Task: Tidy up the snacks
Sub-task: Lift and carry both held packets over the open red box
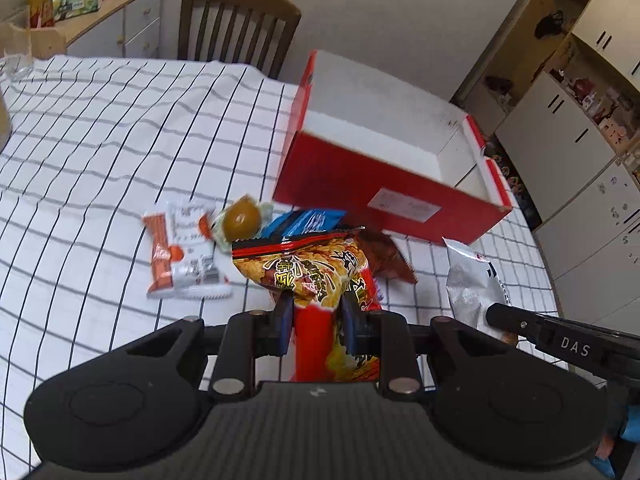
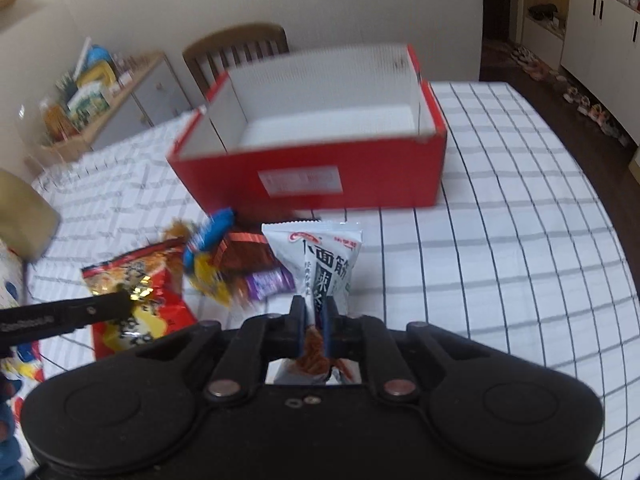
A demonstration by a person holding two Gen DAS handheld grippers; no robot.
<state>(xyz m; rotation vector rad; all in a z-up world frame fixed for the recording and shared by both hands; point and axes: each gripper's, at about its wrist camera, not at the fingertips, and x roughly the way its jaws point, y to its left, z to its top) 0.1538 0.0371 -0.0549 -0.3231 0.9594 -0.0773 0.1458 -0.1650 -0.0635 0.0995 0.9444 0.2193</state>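
Left wrist view: both grippers hold a snack pack each, short of the red box (image 1: 384, 196).

The left gripper (image 1: 316, 316) is clamped on a red-and-yellow pack (image 1: 316, 272); the right gripper (image 2: 314, 320) is pinched on a white pack (image 2: 324, 264), its jaws nearly together. The box sits open on the checked cloth (image 1: 100, 128) beyond both packs, seemingly empty (its floor is blurred in both views). The other snacks, among them an orange-and-white pack (image 1: 180, 256) and a blue pack (image 1: 308, 222), lie loose in front of it. Both grips sit low on slick, puffy film, so a pack could slip out or swing and catch the near box wall. The grippers are close together and might knock each other at the box.
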